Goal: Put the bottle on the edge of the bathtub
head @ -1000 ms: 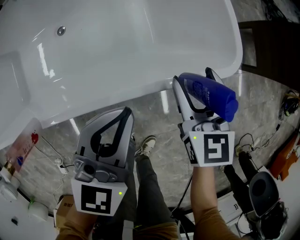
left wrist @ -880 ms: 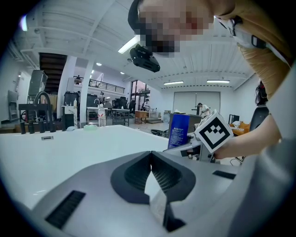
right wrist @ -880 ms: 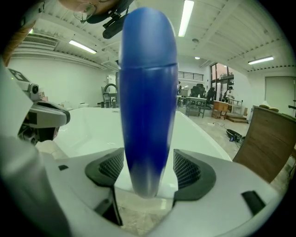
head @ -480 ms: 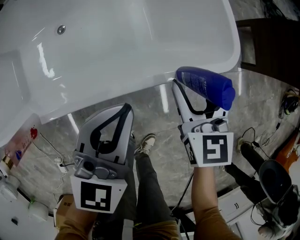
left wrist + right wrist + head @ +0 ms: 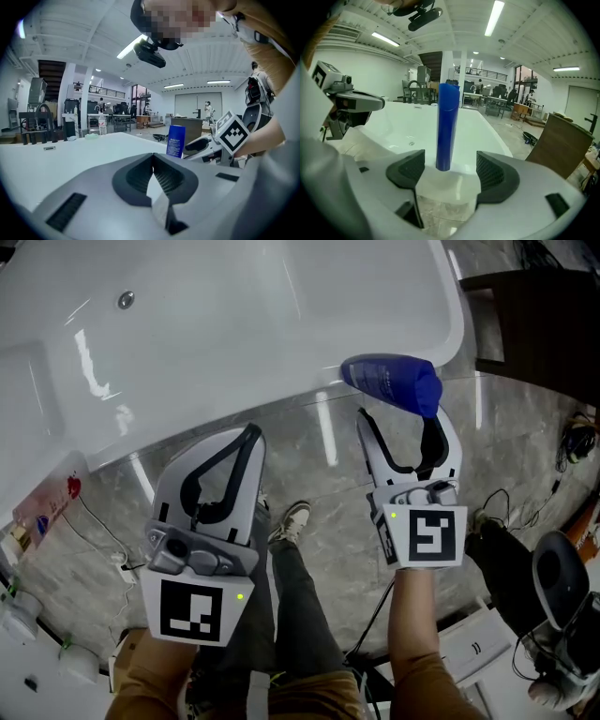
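**Tool check: right spread and empty, left closed and empty; bottle standing on the tub edge**

White bathtub (image 5: 281,395) fills the upper half of the head view. Its curved rim runs down and across toward the right; the basin is glossy with light streaks. It also shows in the left gripper view (image 5: 70,154) and the right gripper view (image 5: 403,126).

Grey marbled floor (image 5: 319,465) lies below the rim, under both tools.

Left tool (image 5: 251,432): held low on the left, well apart from the tub edge. Left gripper view (image 5: 152,161): the ribbed pads meet along one seam, with nothing between them.

Right tool (image 5: 403,423): pointed at the rim on the right. Right gripper view (image 5: 450,176): jaws stand wide apart and grip nothing. There is a clear gap between each pad and the bottle.

Blue bottle (image 5: 389,382): upright on the tub's edge, near its right end and just beyond the right tool's fingertips. In the right gripper view (image 5: 446,126) it stands centred in the opening, its base on the white rim. In the left gripper view (image 5: 176,141) it shows its label side, just beside the right tool.

Shoe (image 5: 292,521): on the floor between the two tools.
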Demonstrator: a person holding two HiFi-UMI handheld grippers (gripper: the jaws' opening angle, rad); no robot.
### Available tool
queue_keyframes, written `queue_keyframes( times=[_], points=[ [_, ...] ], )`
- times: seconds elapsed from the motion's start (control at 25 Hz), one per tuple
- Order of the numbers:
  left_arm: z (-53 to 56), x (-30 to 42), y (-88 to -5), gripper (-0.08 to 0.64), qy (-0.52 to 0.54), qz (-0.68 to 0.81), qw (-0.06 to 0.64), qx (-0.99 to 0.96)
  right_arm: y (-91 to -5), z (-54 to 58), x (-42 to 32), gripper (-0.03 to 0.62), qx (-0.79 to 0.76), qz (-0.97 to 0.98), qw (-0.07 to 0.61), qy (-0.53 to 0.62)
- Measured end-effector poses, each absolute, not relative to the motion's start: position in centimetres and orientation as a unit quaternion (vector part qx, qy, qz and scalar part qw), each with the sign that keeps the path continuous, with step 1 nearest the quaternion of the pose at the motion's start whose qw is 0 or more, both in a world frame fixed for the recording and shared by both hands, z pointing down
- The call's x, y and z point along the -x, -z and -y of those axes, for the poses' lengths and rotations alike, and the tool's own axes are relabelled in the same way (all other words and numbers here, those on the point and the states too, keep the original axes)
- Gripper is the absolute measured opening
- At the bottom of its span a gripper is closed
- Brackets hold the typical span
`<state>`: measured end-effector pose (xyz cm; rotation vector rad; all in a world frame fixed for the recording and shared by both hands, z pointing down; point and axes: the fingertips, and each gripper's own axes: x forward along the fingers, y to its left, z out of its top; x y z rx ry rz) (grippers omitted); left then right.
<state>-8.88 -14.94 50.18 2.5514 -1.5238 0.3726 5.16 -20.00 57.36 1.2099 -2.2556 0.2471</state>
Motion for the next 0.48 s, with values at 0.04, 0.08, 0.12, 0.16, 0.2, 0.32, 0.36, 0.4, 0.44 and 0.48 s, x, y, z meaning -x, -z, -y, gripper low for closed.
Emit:
queue_keyframes(
  times=[0.04, 0.08, 0.12, 0.16, 0.2, 0.32, 0.36, 0.4, 0.44, 0.48],
  points=[
    [14.9, 8.7, -49.9, 0.008, -0.124, 0.507, 0.071, -0.850, -57.1, 19.7, -5.6, 0.329, -0.452, 0.841, 0.284, -0.092],
    [14.8, 8.5, -49.6, 0.008, -0.123, 0.507, 0.068, -0.850, -56.8, 19.4, -6.1, 0.328, -0.452, 0.839, 0.288, -0.091],
    [14.7, 8.3, -49.3, 0.008, -0.124, 0.506, 0.065, -0.851, -56.5, 19.0, -6.6, 0.328, -0.453, 0.837, 0.292, -0.089],
    [14.6, 8.1, -49.1, 0.008, -0.126, 0.505, 0.062, -0.851, -56.1, 18.7, -7.1, 0.328, -0.456, 0.835, 0.297, -0.086],
    [14.5, 8.1, -49.0, 0.008, -0.128, 0.504, 0.060, -0.852, -55.8, 18.4, -7.6, 0.328, -0.460, 0.831, 0.302, -0.084],
    [13.9, 8.2, -48.5, 0.008, -0.139, 0.500, 0.062, -0.852, -54.7, 17.4, -9.2, 0.328, -0.473, 0.820, 0.312, -0.084],
    [13.8, 8.2, -48.2, 0.008, -0.140, 0.500, 0.062, -0.852, -54.4, 17.0, -9.6, 0.328, -0.477, 0.817, 0.314, -0.084],
    [13.7, 8.0, -47.7, 0.008, -0.139, 0.499, 0.060, -0.853, -54.0, 16.7, -10.1, 0.328, -0.480, 0.814, 0.315, -0.084],
    [13.6, 7.8, -47.3, 0.008, -0.137, 0.498, 0.058, -0.854, -53.6, 16.5, -10.5, 0.327, -0.482, 0.813, 0.317, -0.083],
    [13.6, 7.5, -46.9, 0.008, -0.135, 0.496, 0.055, -0.856, -53.2, 16.3, -10.8, 0.327, -0.482, 0.812, 0.319, -0.083]
  ],
)
